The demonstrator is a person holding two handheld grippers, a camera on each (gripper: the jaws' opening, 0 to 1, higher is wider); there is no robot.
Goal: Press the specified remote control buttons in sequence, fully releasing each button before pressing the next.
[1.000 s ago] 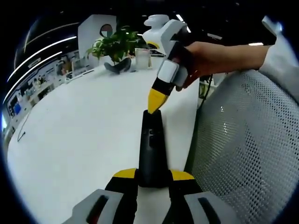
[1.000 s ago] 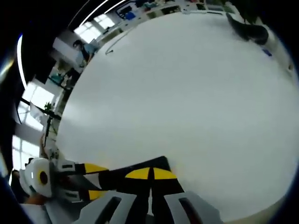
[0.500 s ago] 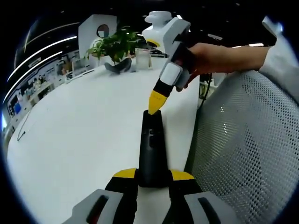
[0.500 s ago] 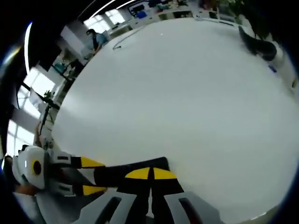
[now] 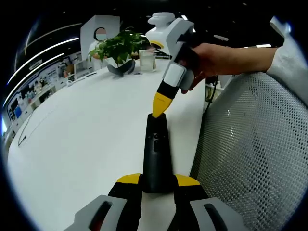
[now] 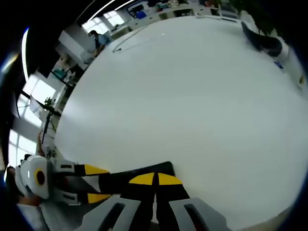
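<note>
The remote has its near end hidden between the left tool jaws; button markings too small to read

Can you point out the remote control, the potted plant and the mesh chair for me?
remote control (image 5: 155,154), left gripper view, its buttoned top face.
potted plant (image 5: 118,48), left gripper view, its green leaves.
mesh chair (image 5: 255,144), left gripper view, its perforated back.
</note>
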